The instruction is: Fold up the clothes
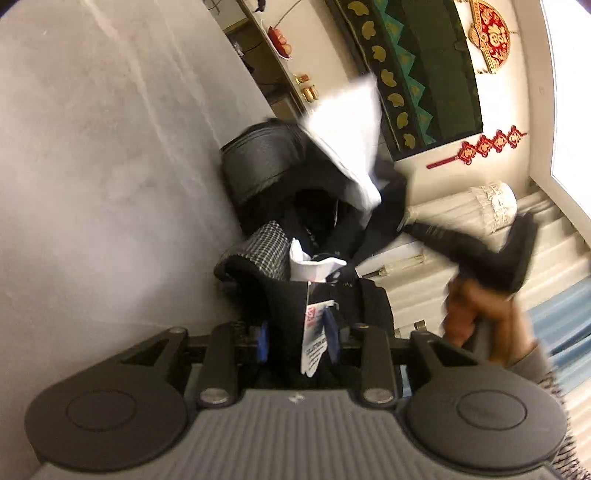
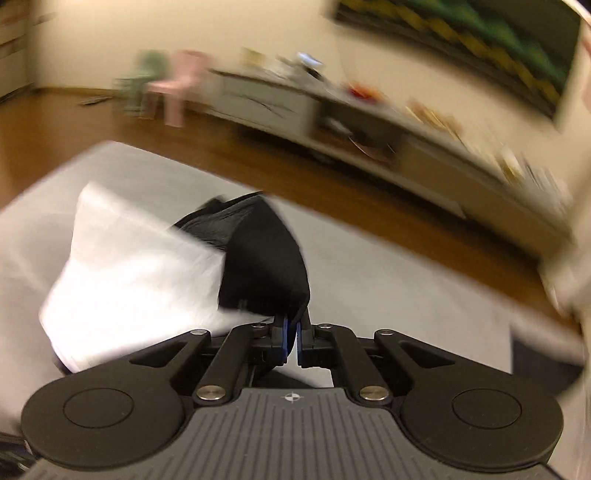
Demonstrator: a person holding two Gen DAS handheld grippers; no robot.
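Note:
In the left wrist view my left gripper (image 1: 297, 338) is shut on a black garment (image 1: 284, 306) whose paper tag (image 1: 314, 343) hangs over the jaws. Beyond it, on the grey surface (image 1: 92, 166), is a heap of clothes: checked fabric (image 1: 266, 247), white pieces and dark ones. A white cloth (image 1: 347, 140) hangs blurred above the heap. A person's hand (image 1: 476, 317) grips the other gripper's handle at the right. In the right wrist view my right gripper (image 2: 291, 341) is shut on a thin black cloth (image 2: 266, 258), which rises from the pads beside a white cloth (image 2: 129, 277).
The grey surface (image 2: 388, 288) ends at a wooden floor (image 2: 258, 155). Across the room stand a long low cabinet (image 2: 332, 110) with small items on it and a pink chair (image 2: 177, 88). A green and gold wall hanging (image 1: 424, 74) and red ornaments (image 1: 487, 33) are on the wall.

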